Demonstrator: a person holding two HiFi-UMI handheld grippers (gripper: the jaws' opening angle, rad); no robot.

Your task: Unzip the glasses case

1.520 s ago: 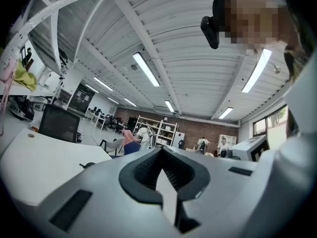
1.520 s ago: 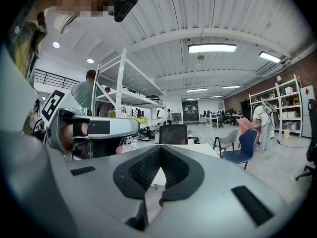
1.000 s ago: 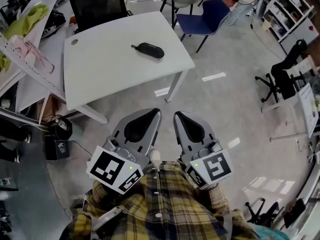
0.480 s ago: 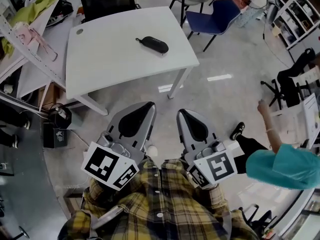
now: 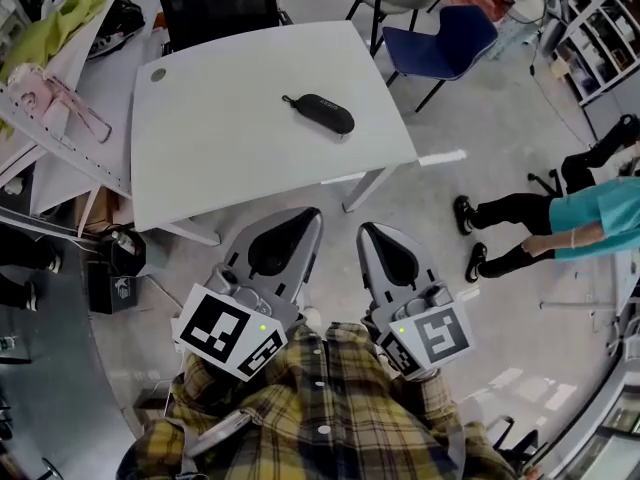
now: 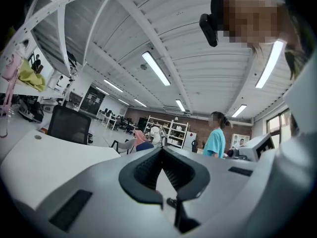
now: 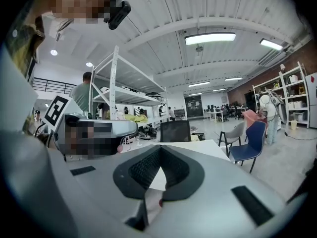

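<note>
The black glasses case (image 5: 318,114) lies zipped on the white table (image 5: 220,158), right of the table's middle. Both grippers are held close to my body, short of the table's near edge and well apart from the case. My left gripper (image 5: 308,215) is shut with nothing between its jaws, and its ribbed pads (image 6: 148,167) meet at the tip. Beside it my right gripper (image 5: 366,229) is also shut and empty. Neither gripper view shows the case; each shows only the table (image 7: 198,147) beyond the jaws.
A black office chair (image 5: 215,3) stands behind the table and a blue chair (image 5: 440,36) at its far right. A person in a teal top (image 5: 600,230) walks on the floor at the right. A white rack with green cloth (image 5: 55,28) runs along the left.
The table and case have drawn nearer and sit lower in the head view. Both grippers stay shut and side by side. The person in teal has moved off to the right.
</note>
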